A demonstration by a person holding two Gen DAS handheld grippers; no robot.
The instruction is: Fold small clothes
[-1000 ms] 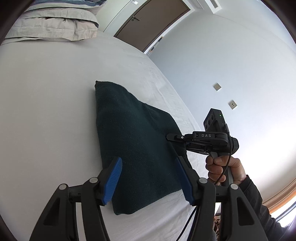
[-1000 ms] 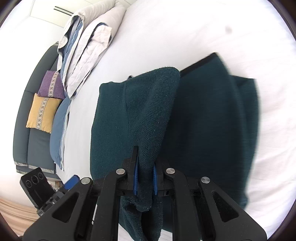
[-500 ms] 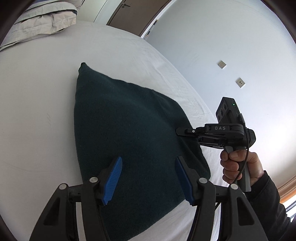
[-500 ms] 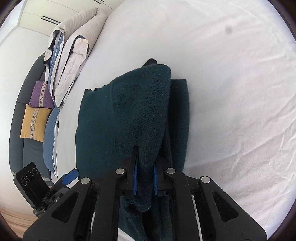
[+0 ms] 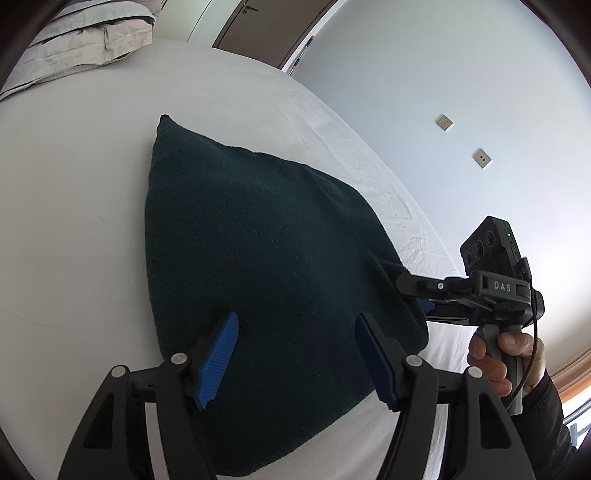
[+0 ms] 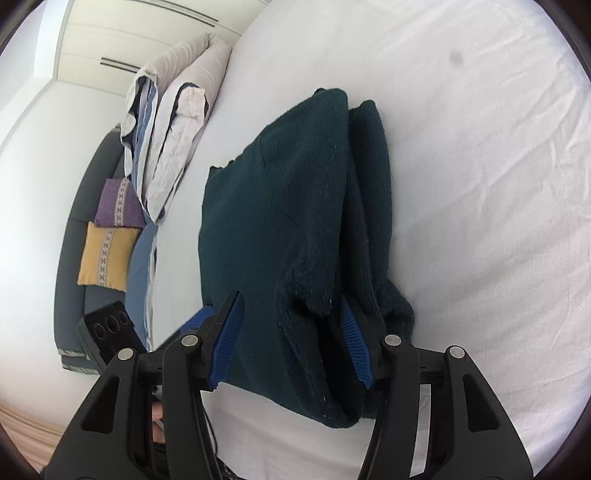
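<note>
A dark green knitted garment (image 5: pixel 258 266) lies folded on the white bed sheet (image 5: pixel 74 221). In the right wrist view it (image 6: pixel 280 206) lies in stacked layers, with a thick folded edge on its right side. My left gripper (image 5: pixel 295 354) is open and empty, hovering over the garment's near part. My right gripper (image 6: pixel 291 332) is open, its blue-padded jaws standing either side of the garment's near corner, which rests loose between them. The right gripper also shows in the left wrist view (image 5: pixel 424 295) at the garment's right corner.
Folded grey and blue bedding (image 6: pixel 166 122) lies at the head of the bed, also in the left wrist view (image 5: pixel 85 40). A dark sofa with a purple cushion (image 6: pixel 116 203) and a yellow cushion (image 6: pixel 105 258) stands beside the bed. A wall and a door (image 5: pixel 266 33) are behind.
My right gripper was shut on the garment's lifted edge; it has carried it across, laid it down and opened. The left gripper has stayed open above the garment.
</note>
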